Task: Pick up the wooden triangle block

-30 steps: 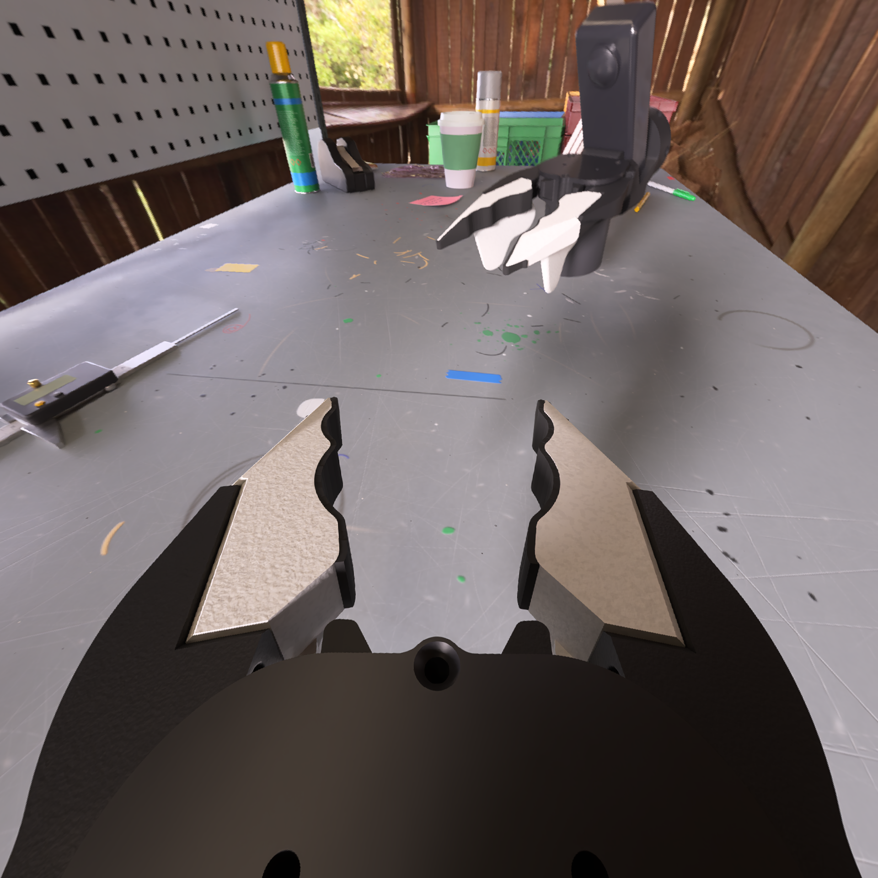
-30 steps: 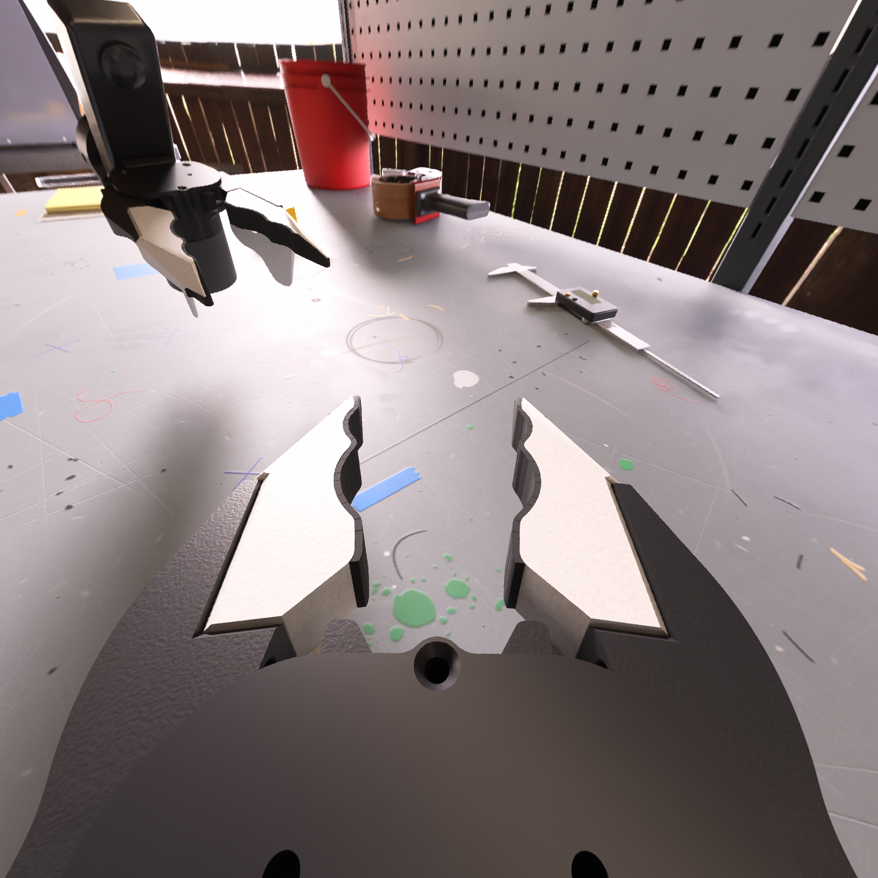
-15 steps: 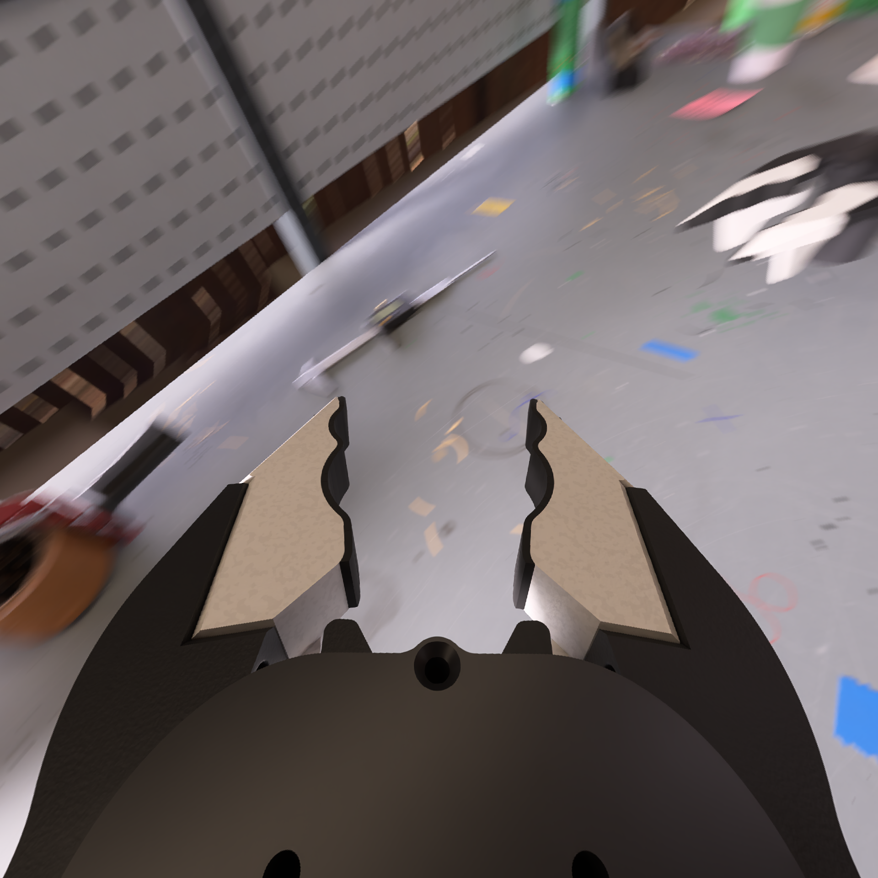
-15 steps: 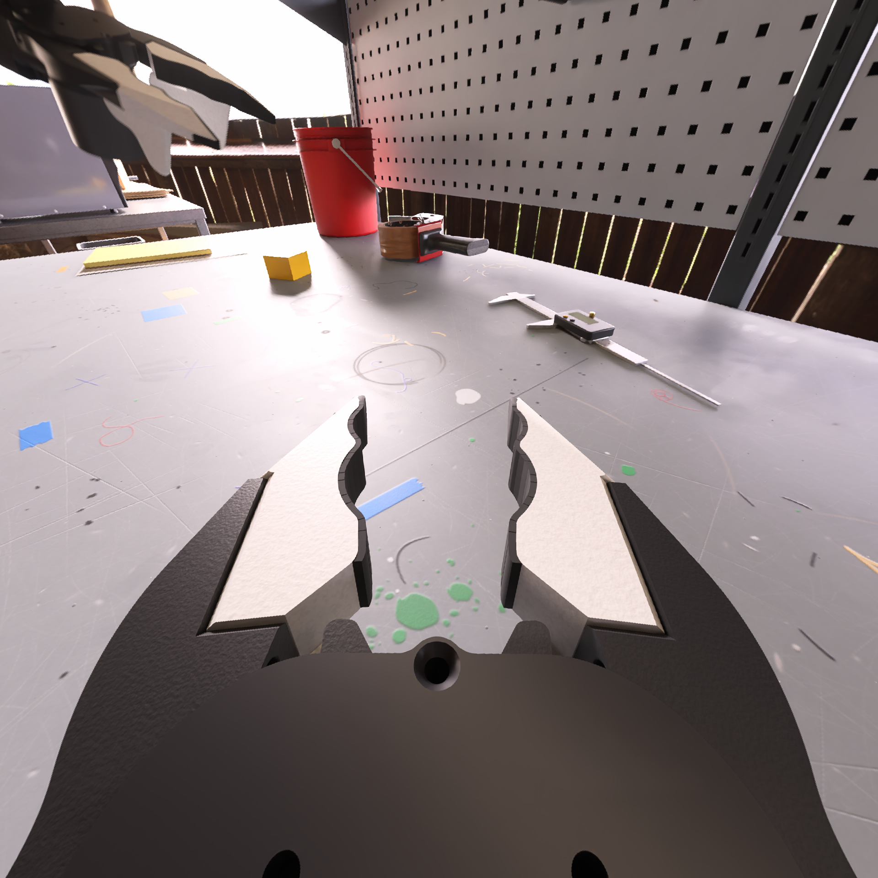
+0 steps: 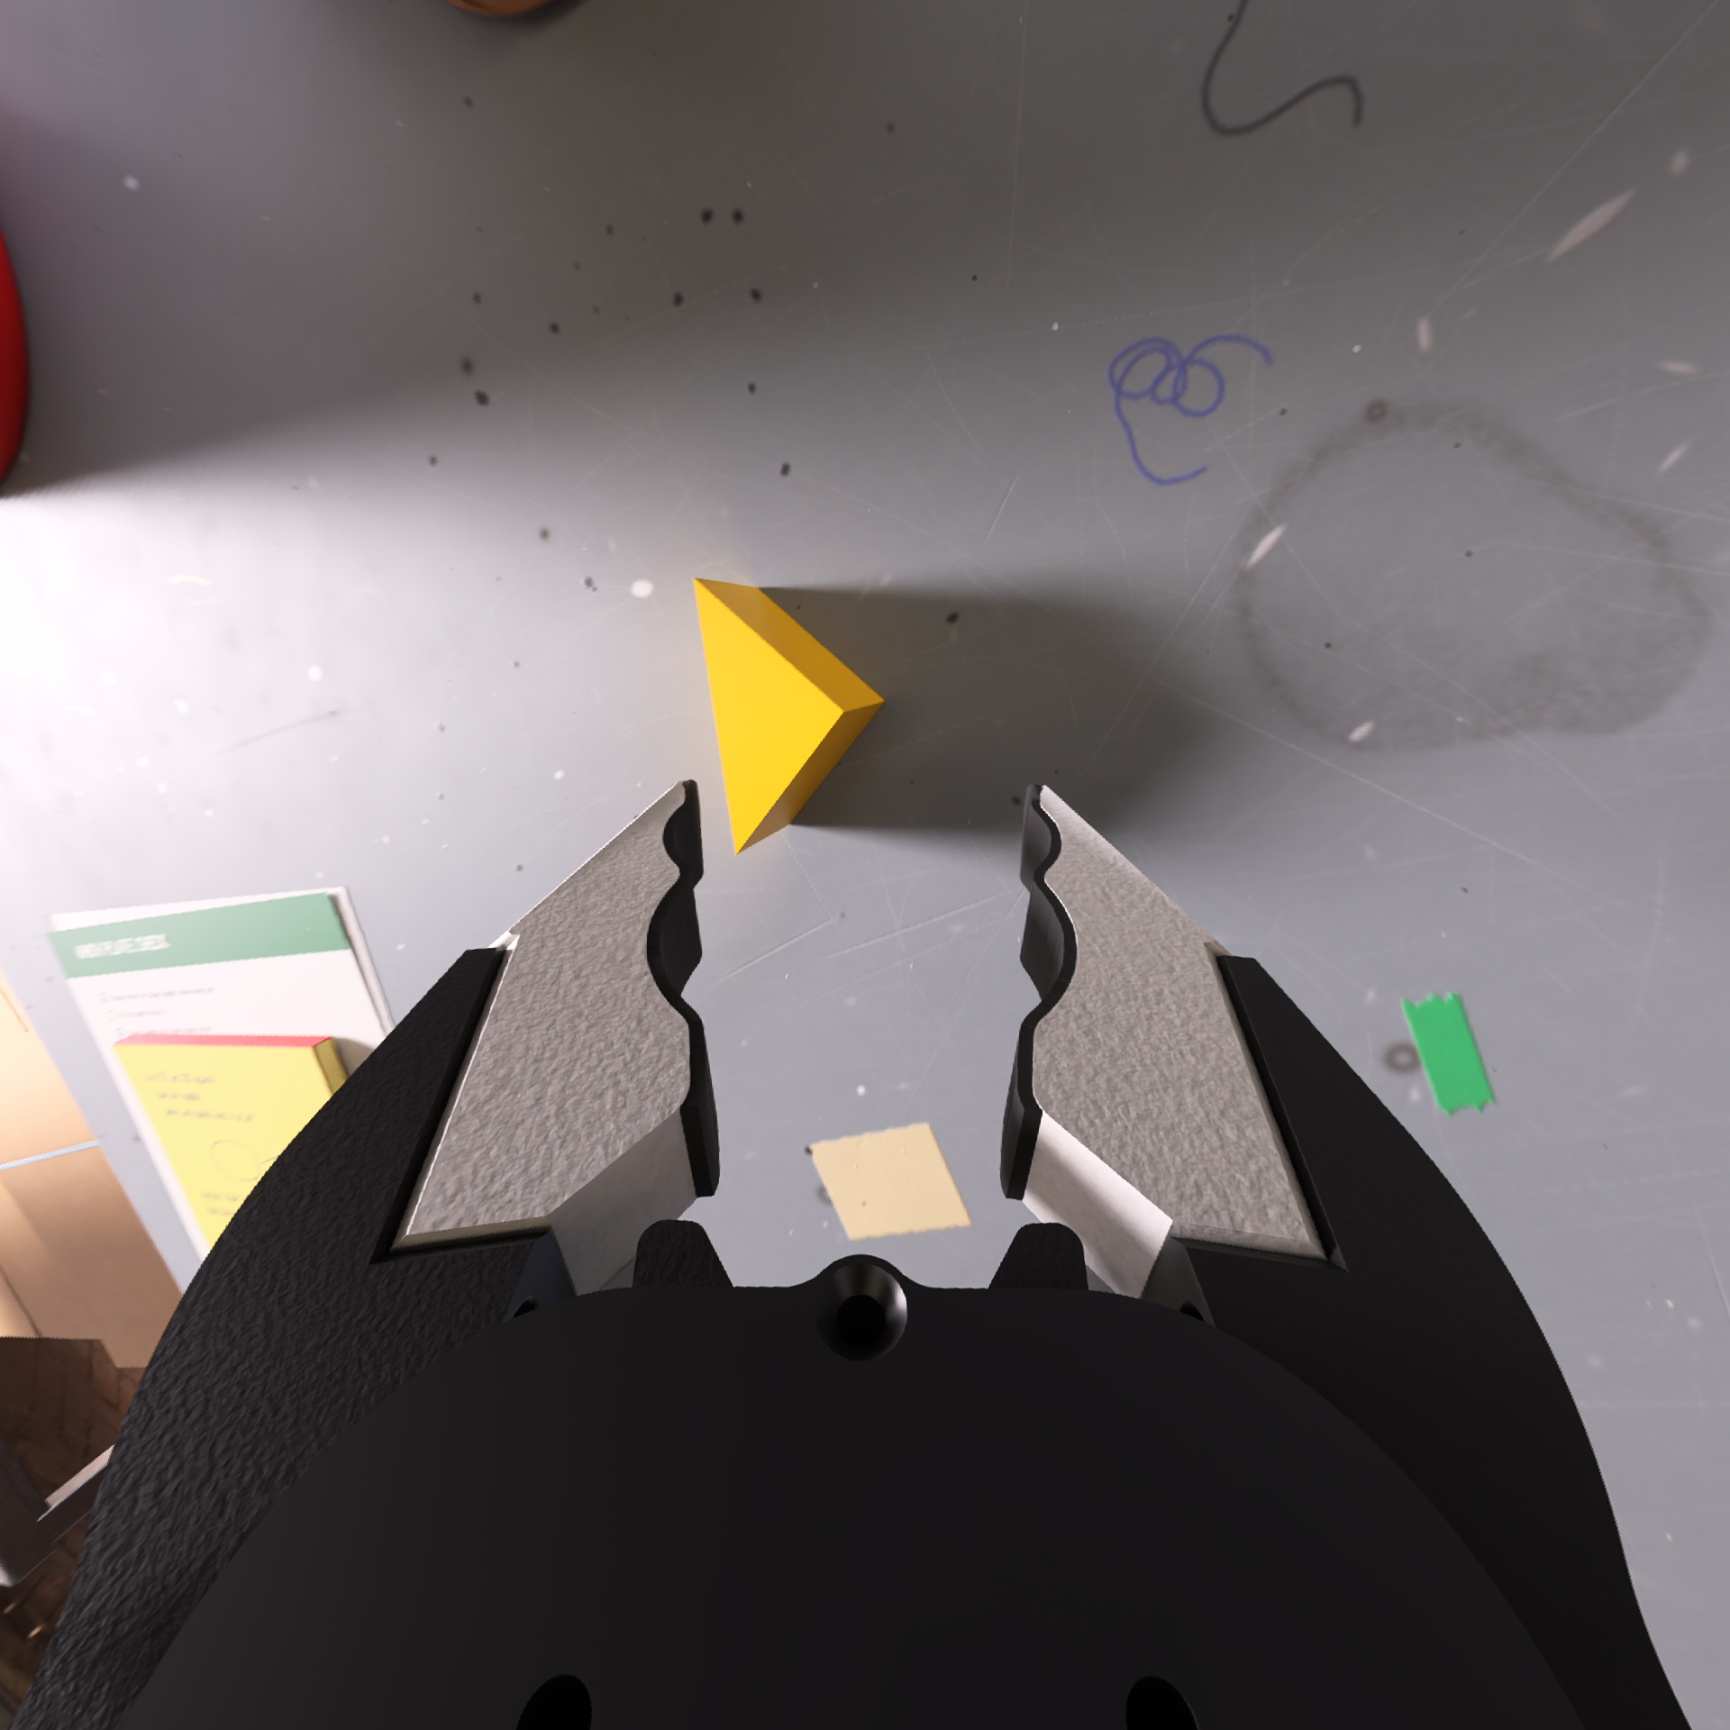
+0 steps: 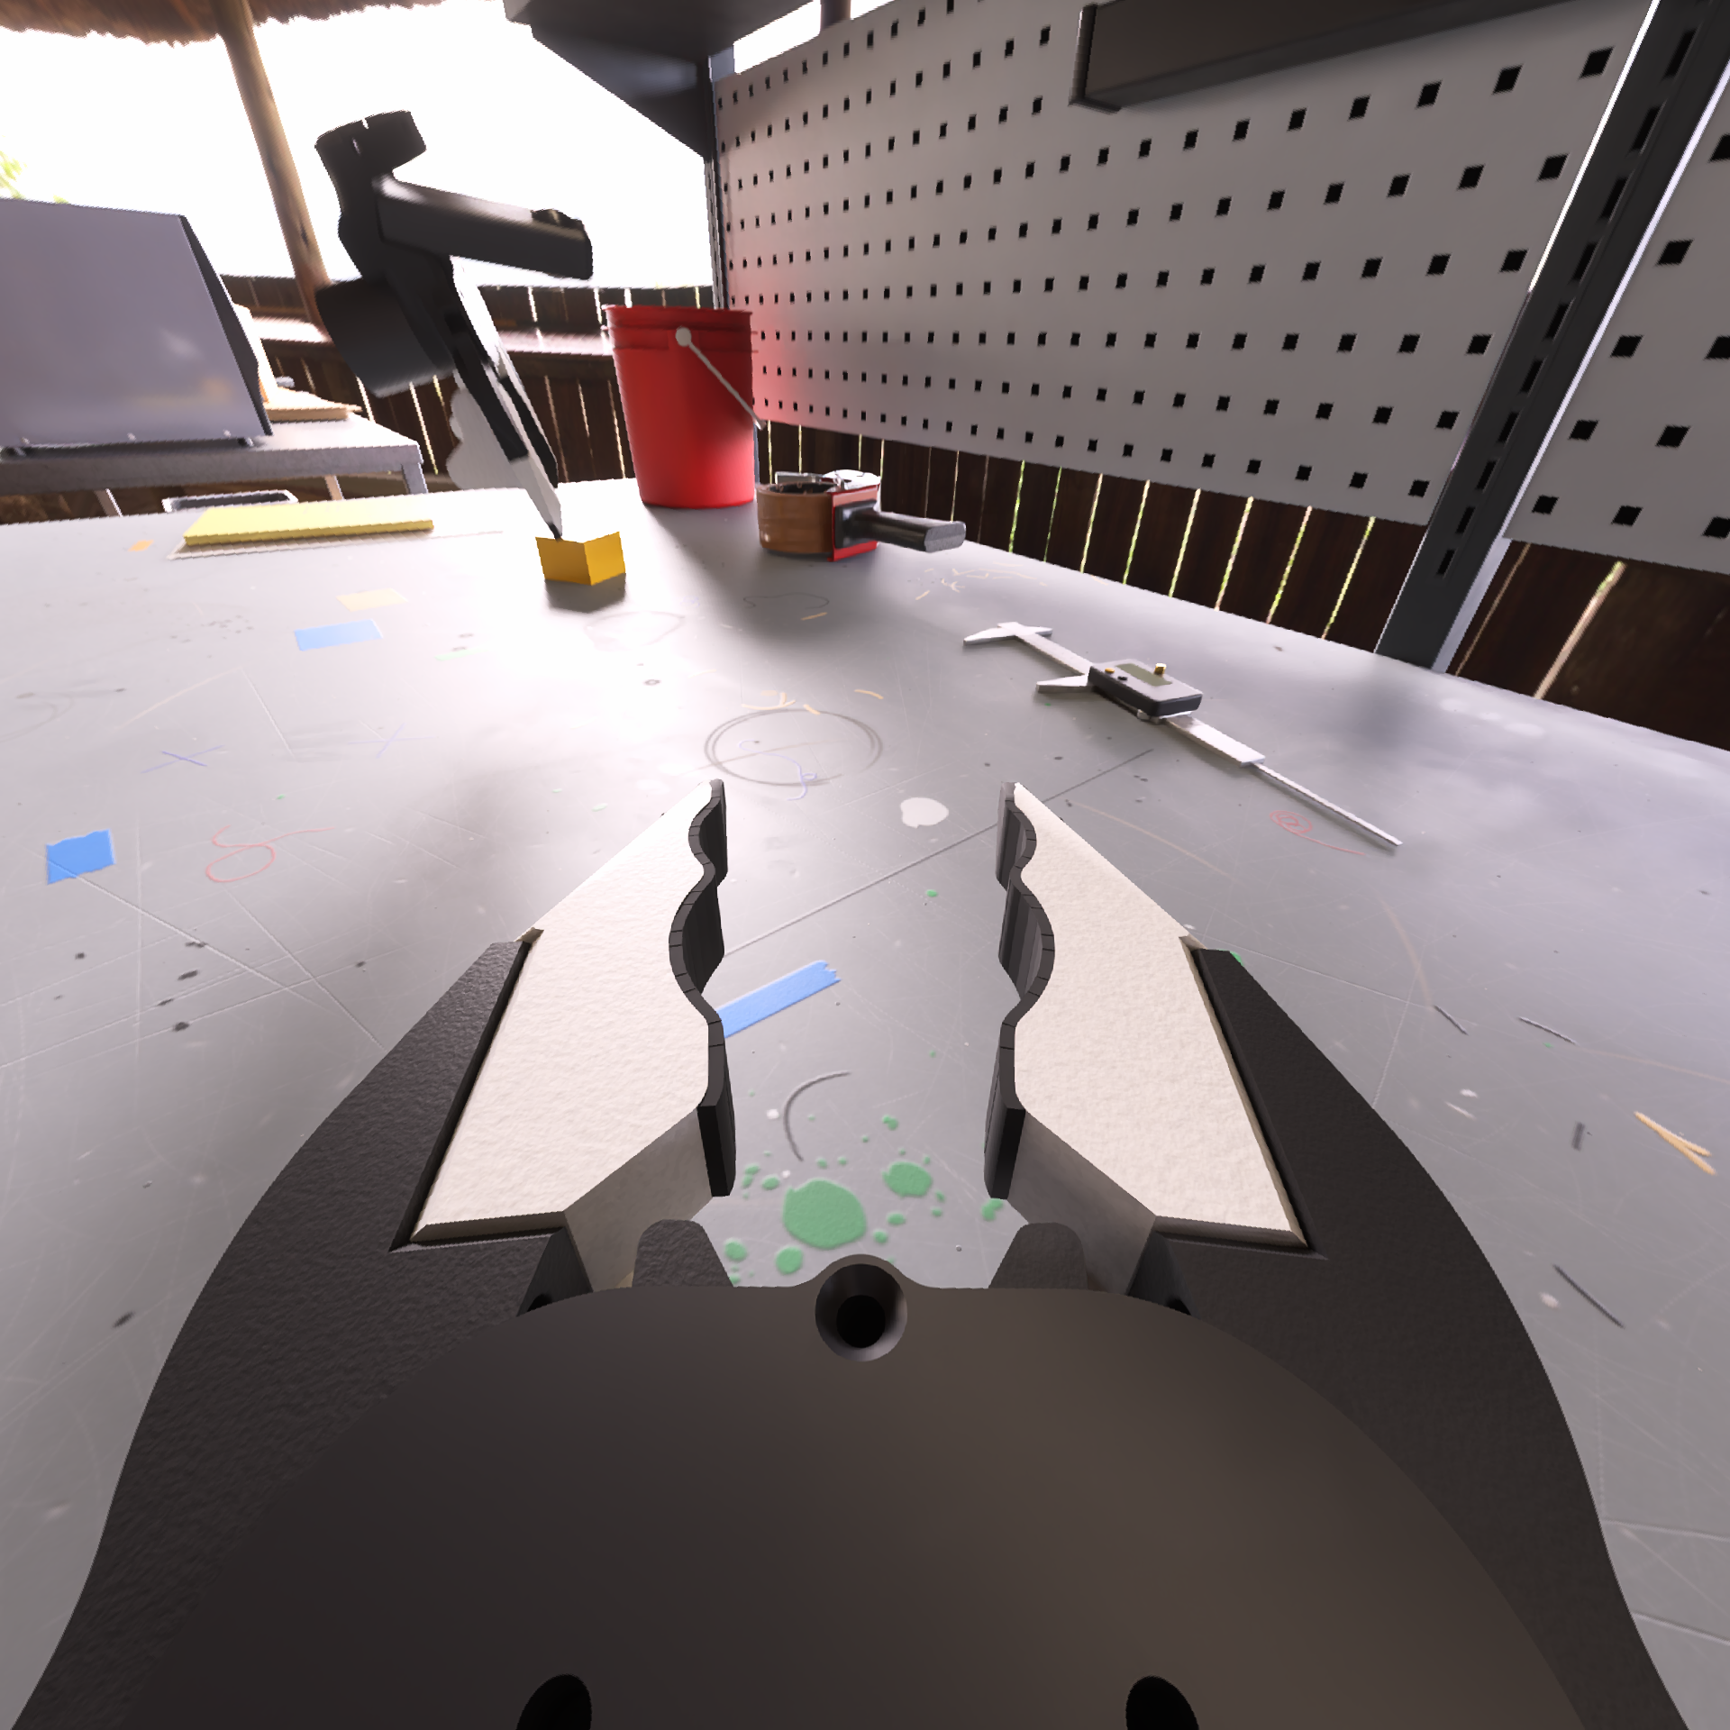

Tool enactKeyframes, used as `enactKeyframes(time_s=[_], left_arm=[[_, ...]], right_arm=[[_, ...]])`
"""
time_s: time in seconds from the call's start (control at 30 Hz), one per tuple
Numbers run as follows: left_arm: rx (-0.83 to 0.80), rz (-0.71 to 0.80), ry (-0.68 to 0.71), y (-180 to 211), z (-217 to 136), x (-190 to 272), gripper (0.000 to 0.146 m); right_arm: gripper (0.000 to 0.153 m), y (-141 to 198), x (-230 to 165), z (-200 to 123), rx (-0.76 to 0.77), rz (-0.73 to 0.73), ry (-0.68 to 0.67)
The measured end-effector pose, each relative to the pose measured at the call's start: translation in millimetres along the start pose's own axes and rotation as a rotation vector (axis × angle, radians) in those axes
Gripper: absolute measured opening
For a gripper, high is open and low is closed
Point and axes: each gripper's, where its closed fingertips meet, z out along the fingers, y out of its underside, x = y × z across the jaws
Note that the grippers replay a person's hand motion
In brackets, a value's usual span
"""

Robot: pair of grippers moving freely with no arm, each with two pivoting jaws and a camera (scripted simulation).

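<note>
In the left wrist view, the red bucket [image 5: 7,356] is cut off by the left edge, so only a thin red strip shows. A brown round thing [image 5: 505,5] at the top edge is nearly all cut off. The left gripper [image 5: 859,814] hides part of the yellow pad [image 5: 225,1105] and its paper [image 5: 215,964]. The paper's writing is too small to tell.

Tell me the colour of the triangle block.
Yellow: the triangle block shows best in the left wrist view.
</note>
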Motion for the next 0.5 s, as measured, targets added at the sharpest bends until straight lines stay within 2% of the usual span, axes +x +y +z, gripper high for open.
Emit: enactKeyframes(time_s=[0.33,0.5], left_arm=[[-0.053,-0.019,-0.012,12,43,0,0.085],[-0.016,-0.011,0.022,8,36,6,0.079]], right_arm=[[0.054,-4,1,-3,0.032,0.012,-0.004],[0.054,-4,2,-3,0.033,0.024,-0.005]])
